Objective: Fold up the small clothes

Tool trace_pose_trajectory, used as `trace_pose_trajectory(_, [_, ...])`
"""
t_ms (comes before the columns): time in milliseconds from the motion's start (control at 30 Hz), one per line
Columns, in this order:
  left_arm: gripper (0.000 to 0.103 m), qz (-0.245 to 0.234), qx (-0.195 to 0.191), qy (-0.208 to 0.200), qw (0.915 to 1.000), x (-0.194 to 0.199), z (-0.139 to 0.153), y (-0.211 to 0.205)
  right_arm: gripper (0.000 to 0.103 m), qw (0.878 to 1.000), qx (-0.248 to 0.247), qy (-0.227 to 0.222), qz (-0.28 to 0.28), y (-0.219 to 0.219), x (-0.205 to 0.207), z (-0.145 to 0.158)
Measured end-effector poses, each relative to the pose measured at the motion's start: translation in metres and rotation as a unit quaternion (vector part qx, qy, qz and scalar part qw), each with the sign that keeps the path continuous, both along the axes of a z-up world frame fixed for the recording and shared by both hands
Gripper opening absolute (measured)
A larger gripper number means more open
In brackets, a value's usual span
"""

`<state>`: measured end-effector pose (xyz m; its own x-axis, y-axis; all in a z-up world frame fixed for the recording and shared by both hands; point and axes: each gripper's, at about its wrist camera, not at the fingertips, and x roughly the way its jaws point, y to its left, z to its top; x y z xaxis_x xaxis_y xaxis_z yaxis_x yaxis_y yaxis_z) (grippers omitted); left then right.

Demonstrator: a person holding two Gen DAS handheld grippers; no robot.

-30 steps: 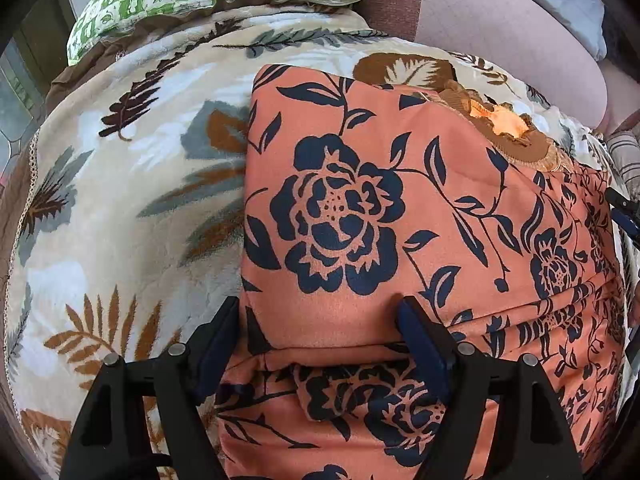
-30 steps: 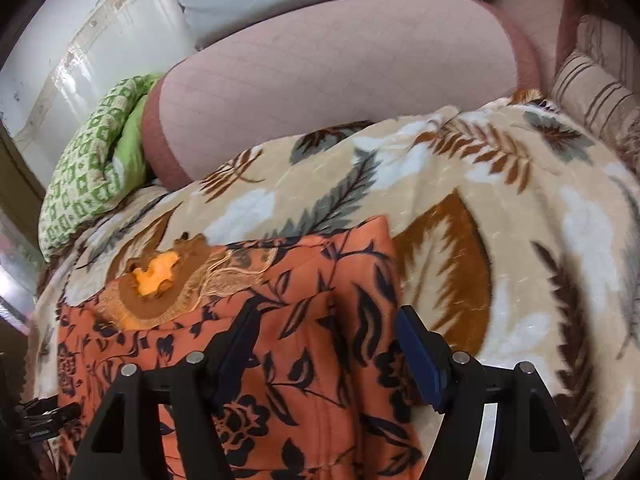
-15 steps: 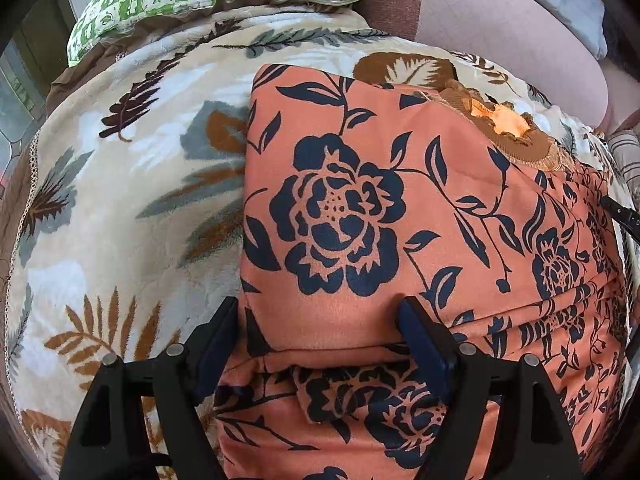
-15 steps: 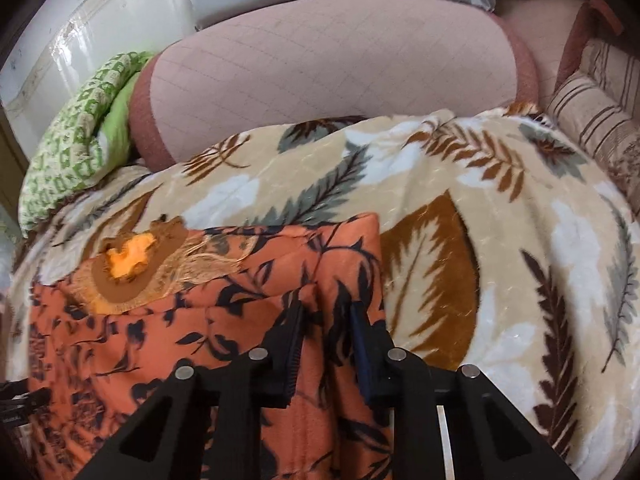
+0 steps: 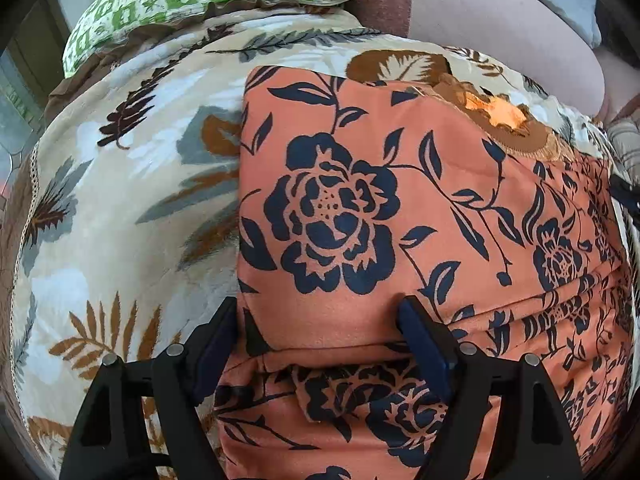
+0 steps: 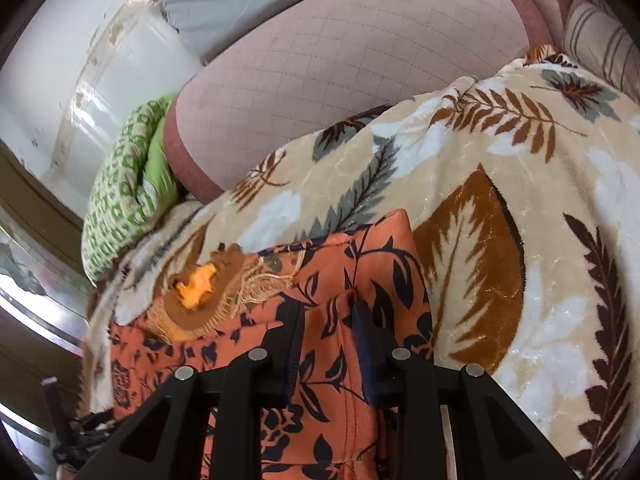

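Orange floral garment (image 5: pixel 400 216) on leaf-print blanket (image 5: pixel 120 216); left claw (image 5: pixel 320 320) wide, straddling its 6 o'clock fold; right claw (image 6: pixel 326 320) pinching its 3 o'clock edge, jaws easing apart.

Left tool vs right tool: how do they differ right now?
Left tool stands wide open, its pads either side of a flat folded panel of the orange floral garment, nothing pinched. Right tool is narrow, pads pressing a raised ridge of the same garment, jaws easing slightly open. The left sits near the garment's edge beside the leaf-print blanket; the right near the far corner. Both point down at the cloth.
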<state>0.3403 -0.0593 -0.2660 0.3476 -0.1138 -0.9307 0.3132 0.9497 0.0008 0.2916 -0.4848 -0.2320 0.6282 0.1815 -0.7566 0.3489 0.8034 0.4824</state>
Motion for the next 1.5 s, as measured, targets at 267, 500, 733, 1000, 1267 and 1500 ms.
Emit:
trace_pose_trajectory(267, [0.081,-0.003,-0.002,-0.001,1.0,0.001,-0.001,-0.001,0.028,1.0,-0.008,0.008,-0.006,0.0,0.004,-0.005])
trace_pose_trajectory(500, [0.081,-0.002,-0.004,-0.001,1.0,0.0,-0.002,0.0,0.029,0.999,-0.008,0.04,0.002,0.003,0.01,-0.023])
trace_pose_trajectory(733, [0.082,-0.001,-0.004,-0.001,1.0,0.0,-0.002,0.0,0.008,0.993,-0.111,0.029,0.021,0.025,0.009,-0.008])
trace_pose_trajectory(1000, [0.082,0.012,-0.004,-0.001,0.9999,-0.001,0.006,0.004,0.003,0.983,-0.182,-0.005,-0.029,0.023,-0.002,0.019])
trace_pose_trajectory(1267, [0.082,0.022,-0.01,0.0,0.9997,-0.007,0.012,0.007,0.001,0.99,-0.123,0.014,-0.071,-0.007,-0.011,0.009])
trace_pose_trajectory(1500, [0.082,-0.015,-0.005,-0.024,0.9996,-0.025,0.026,-0.021,0.005,0.997,-0.043,0.024,0.06,0.051,-0.014,0.026])
